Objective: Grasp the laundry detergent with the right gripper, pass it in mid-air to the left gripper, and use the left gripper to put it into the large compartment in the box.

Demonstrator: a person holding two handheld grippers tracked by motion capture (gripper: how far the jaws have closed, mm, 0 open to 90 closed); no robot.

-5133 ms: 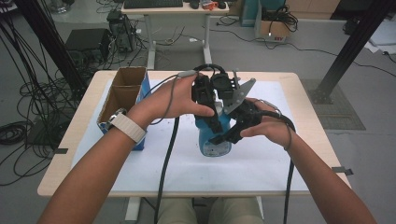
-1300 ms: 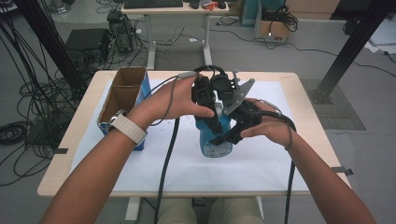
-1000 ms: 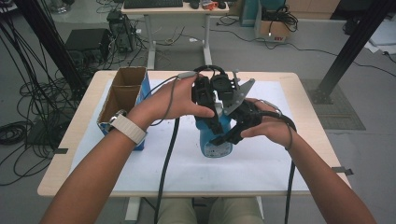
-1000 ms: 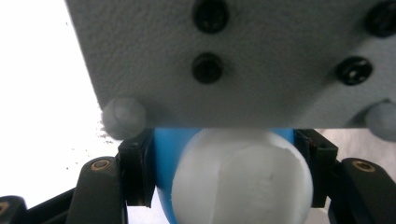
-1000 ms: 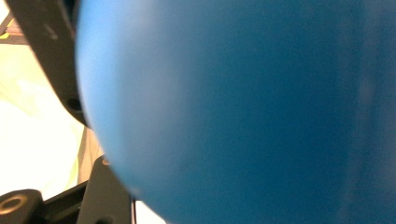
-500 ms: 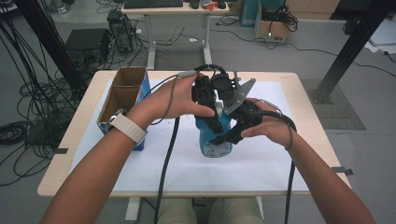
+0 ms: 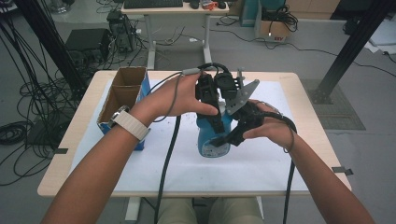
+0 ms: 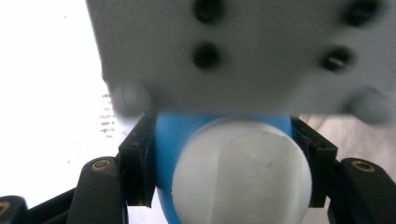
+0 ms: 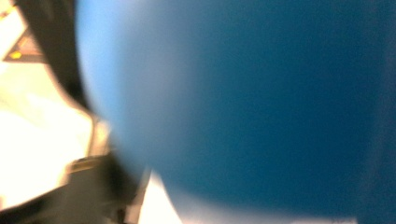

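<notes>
High view: fixed above the near side of the table (image 7: 84,172), facing forward and down; takes in the whole tabletop and the floor beyond.
Left gripper view: rides the left gripper (image 7: 212,116), looking along its jaws; very near a blue bottle (image 8: 173,140) with a white cap (image 8: 240,179).
Right gripper view: rides the right gripper (image 7: 233,135); pressed close, blurred blue surface.
Shared: the blue bottle, mid-table, in all three.
</notes>
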